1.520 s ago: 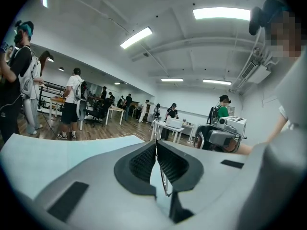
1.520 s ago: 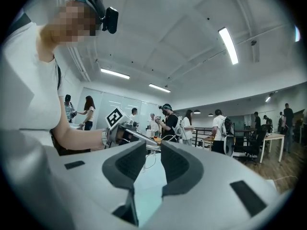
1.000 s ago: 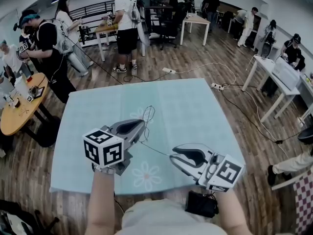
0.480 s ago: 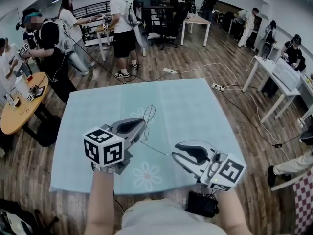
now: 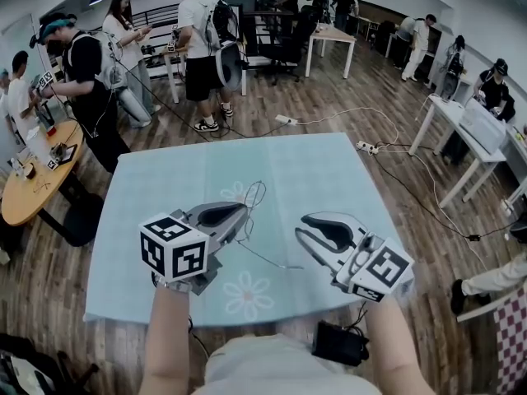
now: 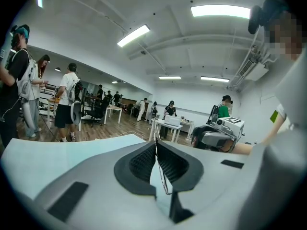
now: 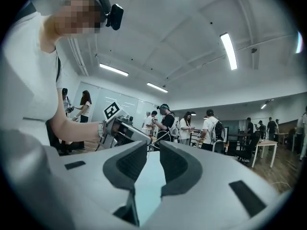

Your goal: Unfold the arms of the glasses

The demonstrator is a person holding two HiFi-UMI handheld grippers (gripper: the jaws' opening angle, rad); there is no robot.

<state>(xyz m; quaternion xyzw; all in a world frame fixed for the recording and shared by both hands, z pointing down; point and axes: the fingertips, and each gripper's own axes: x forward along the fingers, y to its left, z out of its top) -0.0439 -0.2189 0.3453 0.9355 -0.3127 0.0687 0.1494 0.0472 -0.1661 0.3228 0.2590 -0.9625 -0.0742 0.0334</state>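
The wire-framed glasses hang above the light blue tablecloth, with a lens loop sticking up past my left gripper. That gripper is shut on the thin frame; in the left gripper view the wire runs between the closed pads. One arm of the glasses points out toward the near right with its end free. My right gripper stands open to the right of that arm, apart from it and empty. In the right gripper view the jaws face my left gripper.
The tablecloth has white flower prints. A black pouch sits at the near table edge by my body. Cables and a power strip lie on the wood floor beyond. Several people stand at tables around the room; a round wooden table is at left.
My right gripper has drawn away from the end of the glasses' arm, moving up and farther over the table. The arm's end now hangs free. My left gripper has stayed put.
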